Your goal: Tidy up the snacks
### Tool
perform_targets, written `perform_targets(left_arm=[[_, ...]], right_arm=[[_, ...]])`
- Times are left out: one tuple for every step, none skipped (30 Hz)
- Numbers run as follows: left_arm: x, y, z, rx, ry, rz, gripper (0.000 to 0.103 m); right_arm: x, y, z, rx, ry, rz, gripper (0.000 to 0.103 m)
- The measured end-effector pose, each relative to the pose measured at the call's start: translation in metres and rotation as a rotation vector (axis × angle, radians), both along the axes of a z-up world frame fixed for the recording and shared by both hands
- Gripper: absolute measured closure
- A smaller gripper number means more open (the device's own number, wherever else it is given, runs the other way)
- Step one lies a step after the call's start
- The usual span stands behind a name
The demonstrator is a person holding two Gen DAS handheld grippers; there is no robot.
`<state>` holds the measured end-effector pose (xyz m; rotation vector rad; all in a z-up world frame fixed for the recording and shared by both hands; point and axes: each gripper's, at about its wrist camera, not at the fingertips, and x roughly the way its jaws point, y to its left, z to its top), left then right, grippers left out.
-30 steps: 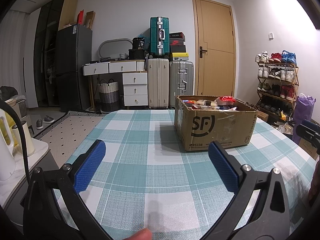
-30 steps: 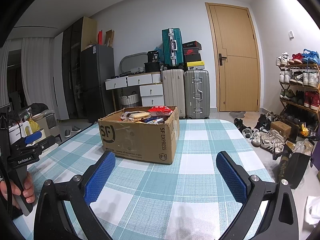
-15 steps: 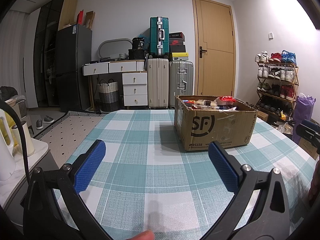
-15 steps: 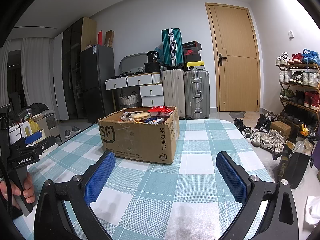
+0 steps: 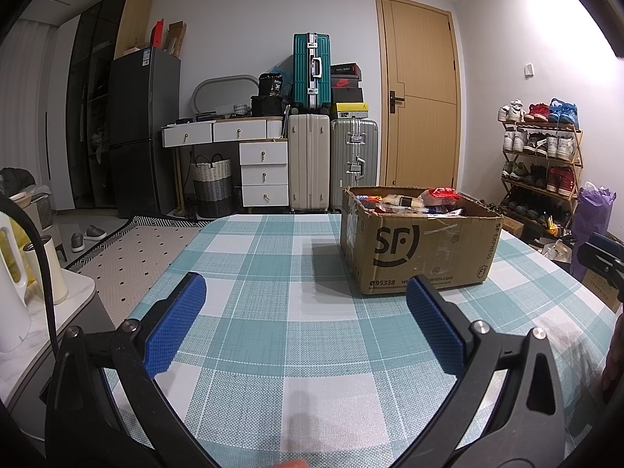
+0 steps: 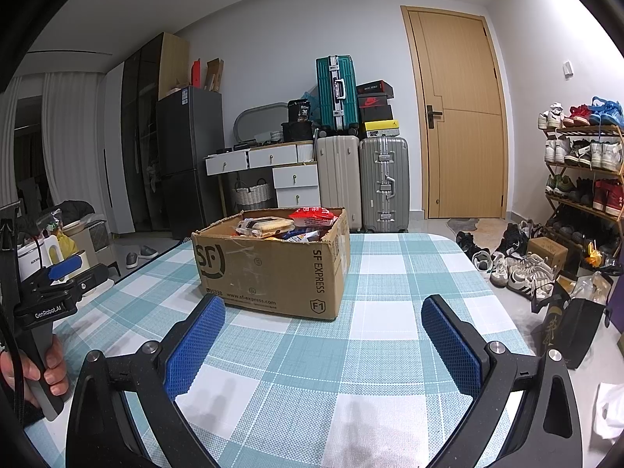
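A brown SF Express cardboard box (image 5: 417, 249) stands on the teal-and-white checked table (image 5: 273, 312), filled with several snack packets (image 5: 405, 201). It also shows in the right wrist view (image 6: 269, 269), with a red packet (image 6: 312, 214) on top. My left gripper (image 5: 306, 292) is open and empty, low over the table, short of the box and to its left. My right gripper (image 6: 323, 314) is open and empty, just in front of the box's right corner. The left gripper's body (image 6: 50, 296) shows at the left edge of the right wrist view.
Suitcases (image 5: 312, 163), a white drawer desk (image 5: 249, 156) and a door (image 5: 419, 105) stand behind the table. A shoe rack (image 5: 542, 156) is at the right, shoes and a bag (image 6: 565, 323) on the floor. A kettle and cup (image 5: 43, 269) sit at the left.
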<state>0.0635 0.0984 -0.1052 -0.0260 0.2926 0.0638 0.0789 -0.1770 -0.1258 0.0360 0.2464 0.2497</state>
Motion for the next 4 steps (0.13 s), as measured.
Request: perform_targets(left_arm=[[0.0000,0.0000,0.0001,0.000,0.000,0.000,0.001],[0.0007,-0.0002,-0.0005,0.000,0.001,0.000,0.001],[0.0002,0.0000,-0.0001,0.000,0.001,0.000,0.001],[0.0000,0.0001,0.0000,0.000,0.001,0.002,0.001]], right_arm=[[0.0000,0.0000,0.0000,0.000,-0.001,0.001,0.001],[0.0002,0.0000,0.0000,-0.001,0.000,0.001,0.001],[0.0004,0.0000,-0.0001,-0.002,0.000,0.001,0.001],[-0.0001,0.0000,0.0000,0.000,0.000,0.000,0.001]])
